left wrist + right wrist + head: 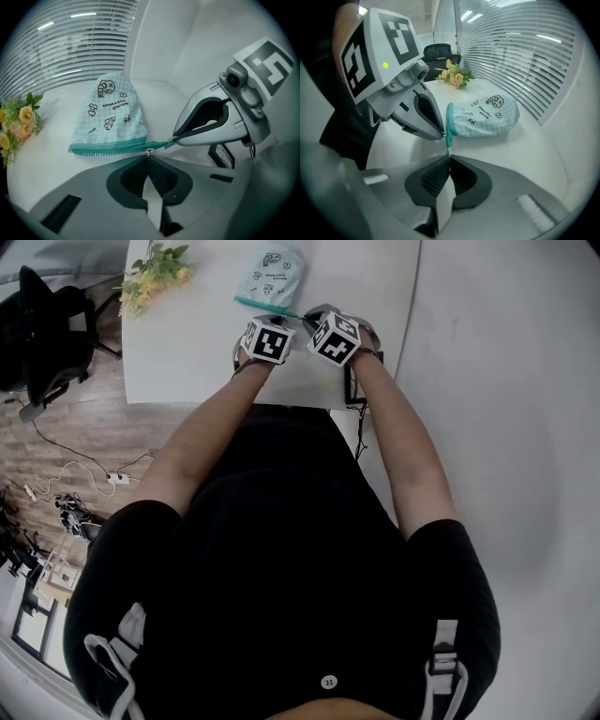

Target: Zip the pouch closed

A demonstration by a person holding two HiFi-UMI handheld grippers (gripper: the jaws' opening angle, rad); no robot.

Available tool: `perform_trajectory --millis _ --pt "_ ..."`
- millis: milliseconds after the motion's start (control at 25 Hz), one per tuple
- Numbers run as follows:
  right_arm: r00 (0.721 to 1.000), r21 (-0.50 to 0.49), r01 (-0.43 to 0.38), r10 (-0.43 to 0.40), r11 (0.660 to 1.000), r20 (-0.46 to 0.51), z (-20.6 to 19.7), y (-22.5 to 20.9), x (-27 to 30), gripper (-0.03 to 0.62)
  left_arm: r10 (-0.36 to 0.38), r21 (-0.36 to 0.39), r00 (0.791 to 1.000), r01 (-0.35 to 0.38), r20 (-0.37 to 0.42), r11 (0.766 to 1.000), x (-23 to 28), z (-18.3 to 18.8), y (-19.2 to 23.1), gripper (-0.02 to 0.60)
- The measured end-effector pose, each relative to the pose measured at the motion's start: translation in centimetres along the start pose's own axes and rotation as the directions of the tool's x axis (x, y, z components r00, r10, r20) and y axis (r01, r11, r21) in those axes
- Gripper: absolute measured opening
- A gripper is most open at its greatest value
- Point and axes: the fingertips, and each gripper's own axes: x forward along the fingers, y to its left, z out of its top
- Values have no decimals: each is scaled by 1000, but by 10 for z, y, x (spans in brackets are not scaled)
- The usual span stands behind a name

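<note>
A pale green checked pouch (272, 273) with cartoon prints lies flat on the white table (187, 352), its teal zipper (108, 147) along the near edge. My left gripper (149, 153) is shut on the small metal zipper pull (149, 151), which sits near the zipper's right end. My right gripper (449, 153) is shut on the teal zipper end tab (449, 136) just beyond the pull. The two grippers' tips almost touch. From the head view, the marker cubes (269, 339) hide both sets of fingertips.
A bunch of yellow flowers (155, 277) lies at the table's far left. A dark framed object (220, 152) stands at the table's right edge. A black office chair (47, 334) is on the floor to the left. Window blinds (70, 42) run behind the table.
</note>
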Motion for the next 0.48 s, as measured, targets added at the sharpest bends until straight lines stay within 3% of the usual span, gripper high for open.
perform_trajectory --millis 480 --pt "999 -10 40 -40 999 -3 1 1 -5 11 -14 -4 999 14 33 1000 -6 0 1 9"
